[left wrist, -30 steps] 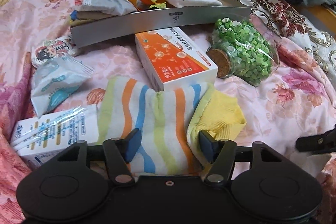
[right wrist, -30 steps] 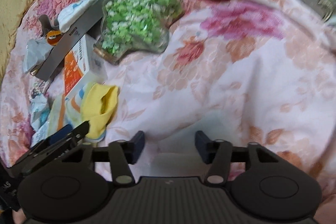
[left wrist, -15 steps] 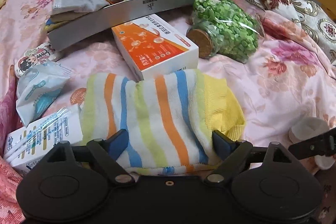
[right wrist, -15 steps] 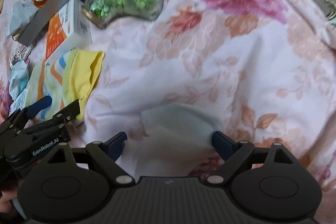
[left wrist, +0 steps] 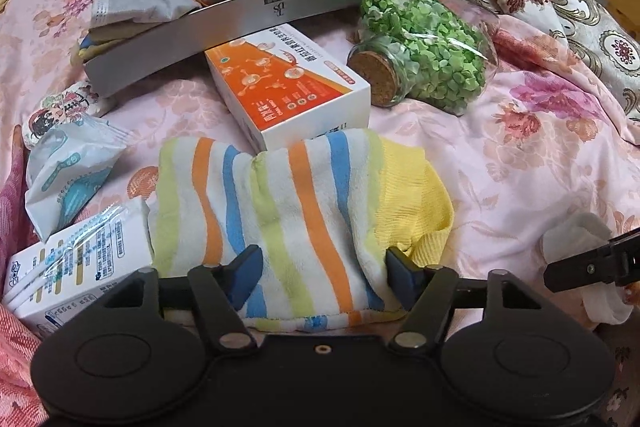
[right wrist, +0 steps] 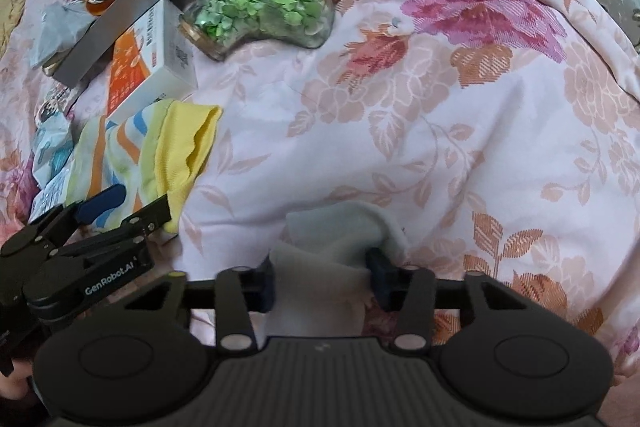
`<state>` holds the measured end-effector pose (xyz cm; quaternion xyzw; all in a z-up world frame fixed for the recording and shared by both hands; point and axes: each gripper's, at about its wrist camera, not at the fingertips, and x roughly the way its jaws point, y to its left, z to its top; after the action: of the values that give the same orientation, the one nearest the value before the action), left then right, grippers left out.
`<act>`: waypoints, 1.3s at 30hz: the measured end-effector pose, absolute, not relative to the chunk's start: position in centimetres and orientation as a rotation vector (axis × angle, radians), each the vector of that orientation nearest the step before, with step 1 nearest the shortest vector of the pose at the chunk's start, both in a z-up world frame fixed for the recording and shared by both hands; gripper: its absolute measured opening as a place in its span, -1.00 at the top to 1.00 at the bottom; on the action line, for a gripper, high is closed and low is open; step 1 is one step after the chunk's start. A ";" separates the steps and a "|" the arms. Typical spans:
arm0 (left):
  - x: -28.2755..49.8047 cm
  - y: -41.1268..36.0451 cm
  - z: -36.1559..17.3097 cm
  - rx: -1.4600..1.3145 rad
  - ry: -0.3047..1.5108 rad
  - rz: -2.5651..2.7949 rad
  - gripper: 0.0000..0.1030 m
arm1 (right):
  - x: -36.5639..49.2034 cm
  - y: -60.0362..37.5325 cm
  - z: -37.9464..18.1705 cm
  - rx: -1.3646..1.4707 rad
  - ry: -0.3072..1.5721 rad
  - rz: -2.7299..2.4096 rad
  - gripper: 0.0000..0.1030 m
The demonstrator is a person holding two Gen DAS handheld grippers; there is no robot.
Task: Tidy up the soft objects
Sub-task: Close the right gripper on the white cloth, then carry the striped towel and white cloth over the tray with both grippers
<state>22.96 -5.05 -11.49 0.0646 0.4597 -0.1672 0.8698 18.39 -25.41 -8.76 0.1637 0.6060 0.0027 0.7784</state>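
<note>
The right gripper (right wrist: 320, 277) had just closed its jaws on a pale white sock (right wrist: 340, 239), whose cloth was bunched between the blue pads while the rest lay on the pink floral bedspread (right wrist: 440, 131). Just to its left, the left gripper (left wrist: 322, 273) had also been narrowing its jaws around the near end of a striped sock (left wrist: 280, 211) with a yellow cuff; both pads pressed into the fabric, which puckered between them. The striped sock's far edge touched an orange and white box (left wrist: 292, 91). Beside that box lay a corked glass jar of green bits (left wrist: 424, 47), tipped on its side. Behind them stood a grey tray (left wrist: 248, 15) holding folded cloths, and at the left lay a carton (left wrist: 76, 259) and wrapped packets (left wrist: 68, 171).
</note>
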 end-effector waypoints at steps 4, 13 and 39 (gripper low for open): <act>22.8 -5.1 -11.3 0.136 0.955 -0.361 0.07 | 18.3 -25.1 -8.5 0.370 1.286 0.046 0.51; 22.8 -4.8 -11.3 0.122 0.952 -0.336 0.35 | 18.3 -24.6 -7.8 0.427 1.209 0.161 0.67; 22.7 -2.2 -9.9 0.049 0.817 -0.141 0.25 | 19.9 -22.5 -5.8 0.436 0.963 0.339 0.68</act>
<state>22.66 -2.20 -9.86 0.0238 0.3970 -0.0685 0.9149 19.90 -22.49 -5.80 0.2068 0.4570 0.1611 0.8500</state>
